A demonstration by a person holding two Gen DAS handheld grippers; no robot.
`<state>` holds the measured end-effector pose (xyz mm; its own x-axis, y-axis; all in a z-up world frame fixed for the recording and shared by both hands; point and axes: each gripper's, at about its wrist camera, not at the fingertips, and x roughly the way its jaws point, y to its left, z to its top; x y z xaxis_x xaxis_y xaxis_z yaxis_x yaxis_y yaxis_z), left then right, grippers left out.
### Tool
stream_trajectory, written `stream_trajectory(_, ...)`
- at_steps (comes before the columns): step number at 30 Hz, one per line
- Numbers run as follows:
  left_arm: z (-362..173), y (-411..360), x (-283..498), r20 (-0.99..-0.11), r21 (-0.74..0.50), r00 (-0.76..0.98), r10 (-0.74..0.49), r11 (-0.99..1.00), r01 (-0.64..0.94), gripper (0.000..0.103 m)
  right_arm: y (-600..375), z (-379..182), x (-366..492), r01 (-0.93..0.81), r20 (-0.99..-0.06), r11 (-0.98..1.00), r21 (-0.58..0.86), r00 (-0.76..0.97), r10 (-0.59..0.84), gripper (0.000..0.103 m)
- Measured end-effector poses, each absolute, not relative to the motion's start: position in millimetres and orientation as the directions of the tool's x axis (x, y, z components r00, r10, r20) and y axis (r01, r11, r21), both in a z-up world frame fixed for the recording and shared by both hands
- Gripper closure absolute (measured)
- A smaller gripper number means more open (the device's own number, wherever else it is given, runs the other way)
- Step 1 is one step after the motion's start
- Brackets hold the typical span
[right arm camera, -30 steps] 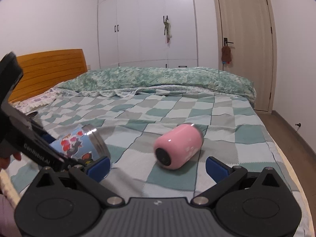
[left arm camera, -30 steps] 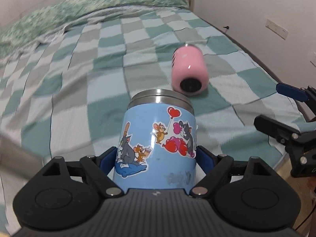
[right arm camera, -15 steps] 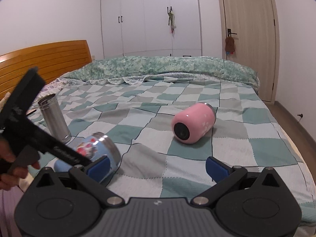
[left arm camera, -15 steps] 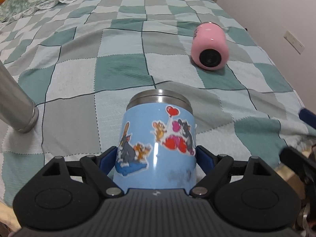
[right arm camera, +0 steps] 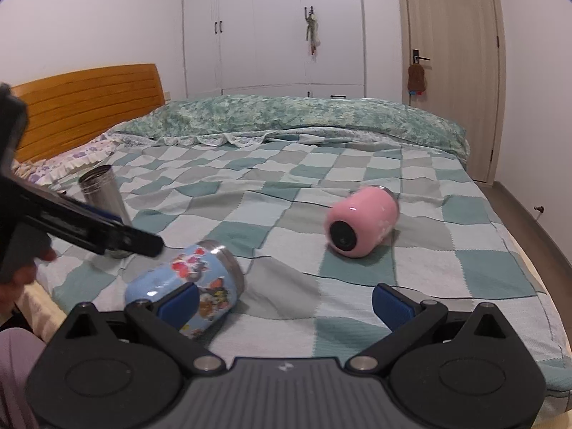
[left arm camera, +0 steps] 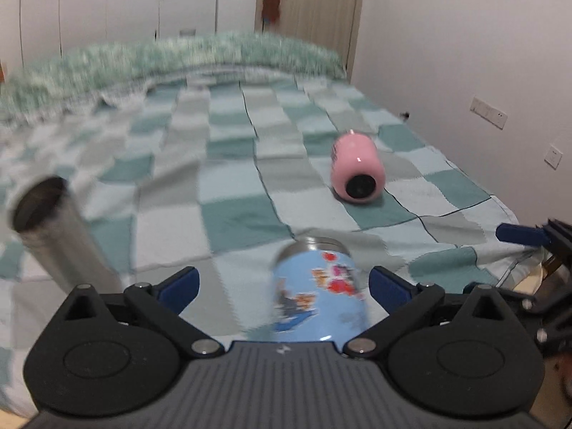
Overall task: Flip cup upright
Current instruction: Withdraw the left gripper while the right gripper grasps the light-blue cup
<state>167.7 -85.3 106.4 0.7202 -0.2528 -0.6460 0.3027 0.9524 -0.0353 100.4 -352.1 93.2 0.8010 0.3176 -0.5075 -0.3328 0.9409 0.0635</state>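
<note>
— What containers are on the bed (right arm camera: 357, 164)?

— Three. A blue cup (right arm camera: 186, 286) with cartoon stickers, a pink cup (right arm camera: 361, 225), and a steel tumbler (right arm camera: 102, 193). The tumbler stands upright near the left edge of the checked quilt, its mouth open at the top; the inside looks dark, and whether anything is in it I cannot tell. The insides of the two cups are not shown.

— Which way does the blue cup point?

— It lies on its side on the quilt near the front edge. Its long axis runs roughly from front-left to back-right in the right wrist view, with the steel rim at the far, right end and the base toward the camera. In the left wrist view the blue cup (left arm camera: 316, 289) is blurred, rim away from the camera.

— And the pink one?

— Also on its side, well apart from the blue cup, its dark round base facing the cameras.

— The jaws?

— The left gripper (left arm camera: 282, 284) has its jaws spread wide, the blue cup between them without touching either pad. The right gripper (right arm camera: 286, 302) is also wide apart and holds nothing.
</note>
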Motion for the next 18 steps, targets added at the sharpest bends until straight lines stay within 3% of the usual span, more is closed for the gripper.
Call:
stream_trajectory(9,96,-6,143,-0.625,0.014,0.746,-0.231,0.952,0.307,0.000,-283,98,112,-0.327,-0.598,0.942,0.076,0.741,0.306,0.000)
stream_trajectory(18,84,52,138,-0.607,-0.017,0.750,-0.261,0.949,0.316,0.000,-237,82,166,-0.163,-0.747,0.972,0.170,0.622,0.235,0.000)
